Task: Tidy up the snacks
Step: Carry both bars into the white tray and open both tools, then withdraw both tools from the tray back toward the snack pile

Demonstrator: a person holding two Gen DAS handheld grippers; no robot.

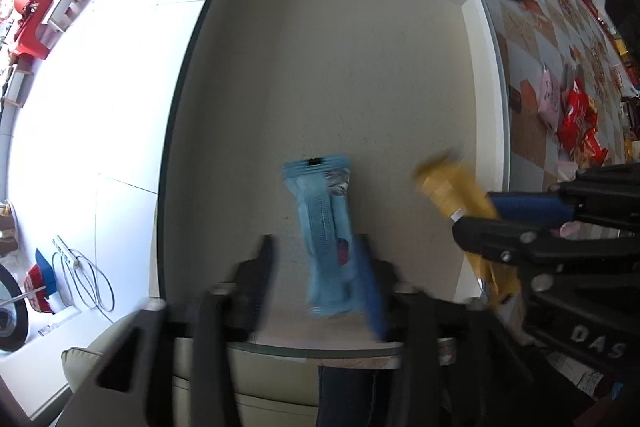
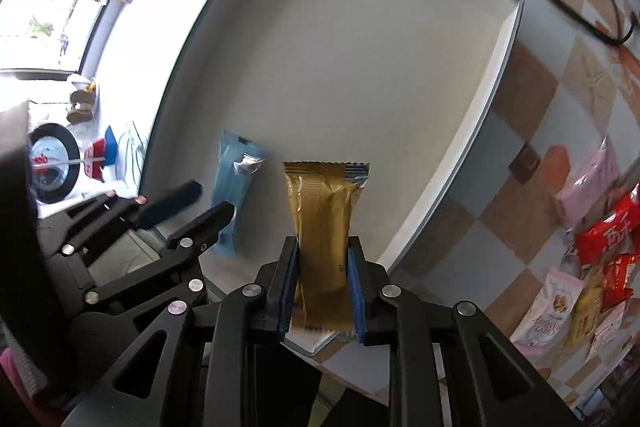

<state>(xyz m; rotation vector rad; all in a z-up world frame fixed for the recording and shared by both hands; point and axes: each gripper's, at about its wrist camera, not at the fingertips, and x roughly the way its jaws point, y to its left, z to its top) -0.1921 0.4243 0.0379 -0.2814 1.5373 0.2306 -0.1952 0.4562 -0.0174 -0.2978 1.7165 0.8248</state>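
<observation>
— Where's the gold bar now?

— In the right gripper [image 2: 322,269]. Its two blue pads are clamped across the lower part of the gold snack packet [image 2: 322,223], which hangs over the near end of the white tray [image 2: 496,67], the crimped top edge pointing away from the hand.

— And the blue one?

— The blue snack packet [image 1: 326,239] is inside the tray near its front edge, just beside the gold one. The left gripper [image 1: 320,267] is straight above it with the jaws parted. The packet sits between the fingers, close against the blue-padded one, but I don't see it being squeezed; it looks let go.

— How do these things handle, do you reckon?

— Light, I'd say. Thin foil-type wrappers, a bit slick, with something firmer inside, maybe a wafer or a biscuit that could crack if pinched hard. The crimped ends are floppy, so grabbing there would let the bar swing. Across the narrow width at the body, as the right one does, seems the better hold.

— Plenty left?

— A heap of packets [image 2: 592,267] lies on the patterned tablecloth [image 2: 532,95] to the right of the tray, red, pink and yellow ones.
</observation>
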